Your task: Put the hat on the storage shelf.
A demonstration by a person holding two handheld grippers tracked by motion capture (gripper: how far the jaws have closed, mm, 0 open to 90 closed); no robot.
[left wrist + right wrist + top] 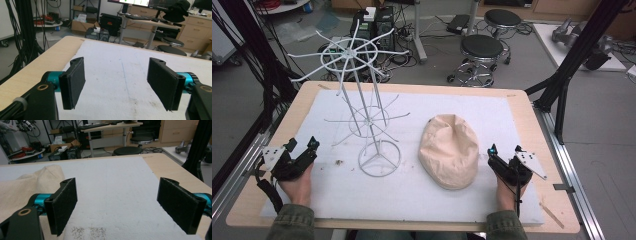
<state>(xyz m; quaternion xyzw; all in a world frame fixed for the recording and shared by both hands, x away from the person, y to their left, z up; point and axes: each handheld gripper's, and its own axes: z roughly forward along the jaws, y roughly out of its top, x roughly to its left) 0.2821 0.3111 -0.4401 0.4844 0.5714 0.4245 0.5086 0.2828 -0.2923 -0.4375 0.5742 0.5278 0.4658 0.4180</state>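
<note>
A wooden table [522, 107] carried a white foam mat [422, 190], and on the mat stood a white wire hat rack [362, 102] — a ring base, a thin upright stem and two tiers of spokes, the upper wheel leaning toward the far left corner. Just to the right of its base lay a beige cap [449, 150], crown up and slightly dented, flat on the mat and touching neither the rack nor either tool.

The left gripper [302, 150] hovered near the mat's left edge, held in the person's left hand [298, 184]; in the left gripper view its jaws stood wide apart with nothing but bare mat between them. The right gripper [504, 152] sat just beside the cap's right side, gripped by the right hand [508, 192]. Its jaws were likewise spread wide and empty in the right gripper view — the cap's fabric showed at the left, behind the left jaw. Two black stools [482, 50] stood on the floor beyond the table.
</note>
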